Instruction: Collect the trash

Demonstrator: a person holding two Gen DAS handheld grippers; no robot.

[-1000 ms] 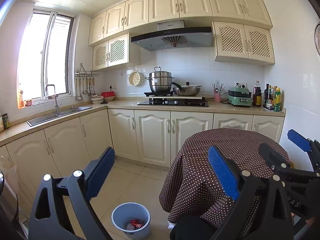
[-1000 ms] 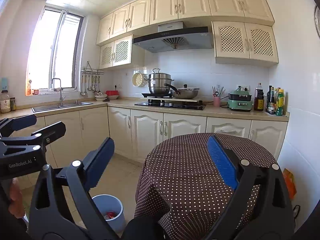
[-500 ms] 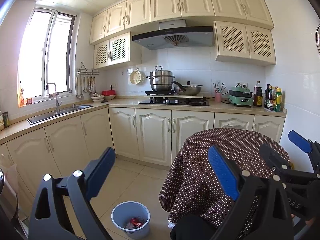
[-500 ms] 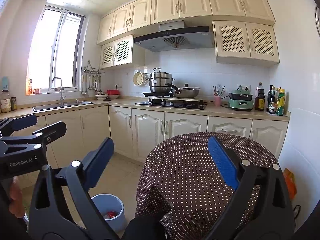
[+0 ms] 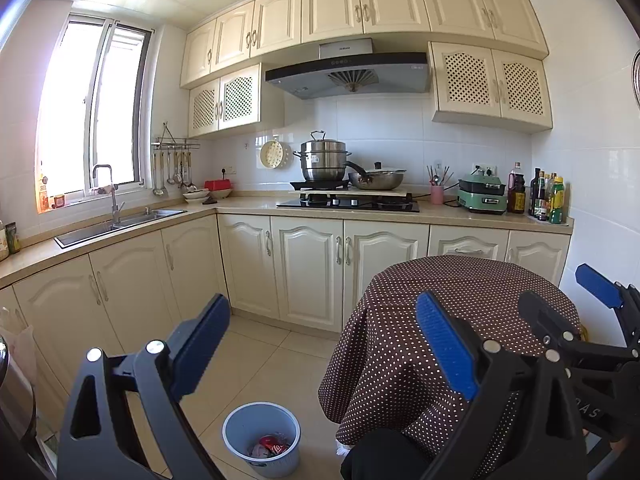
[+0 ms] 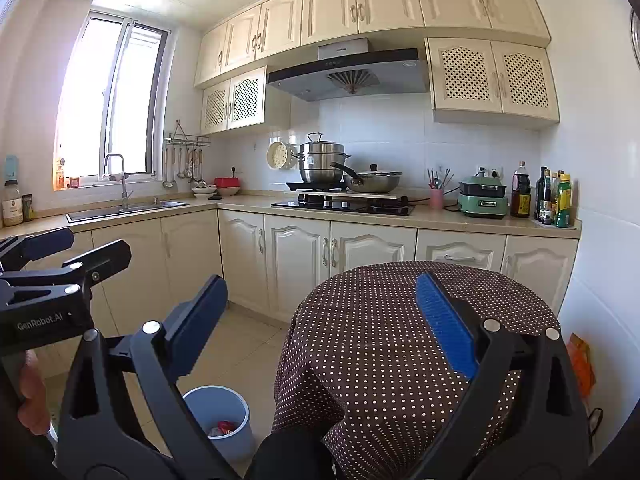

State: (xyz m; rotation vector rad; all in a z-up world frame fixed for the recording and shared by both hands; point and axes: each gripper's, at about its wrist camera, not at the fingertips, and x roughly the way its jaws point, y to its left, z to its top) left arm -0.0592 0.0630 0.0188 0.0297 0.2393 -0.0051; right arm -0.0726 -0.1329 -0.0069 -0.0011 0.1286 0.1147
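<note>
A light blue trash bin [image 5: 262,436] stands on the tiled floor left of the round table; red and white trash [image 5: 270,446] lies inside it. It also shows in the right wrist view [image 6: 218,416]. My left gripper [image 5: 320,336] is open and empty, held high above the floor between bin and table. My right gripper [image 6: 320,316] is open and empty, over the near edge of the table. Each gripper shows in the other's view, the right one [image 5: 592,320] and the left one [image 6: 56,264].
A round table with a brown dotted cloth [image 6: 400,328] stands at the right. Cream cabinets [image 5: 304,272] and a countertop with sink [image 5: 120,220], stove and pots [image 5: 344,184] run along the back and left. An orange packet [image 6: 580,360] sits by the right wall.
Both views have shifted slightly; the grippers stay open and empty and nothing else has moved.
</note>
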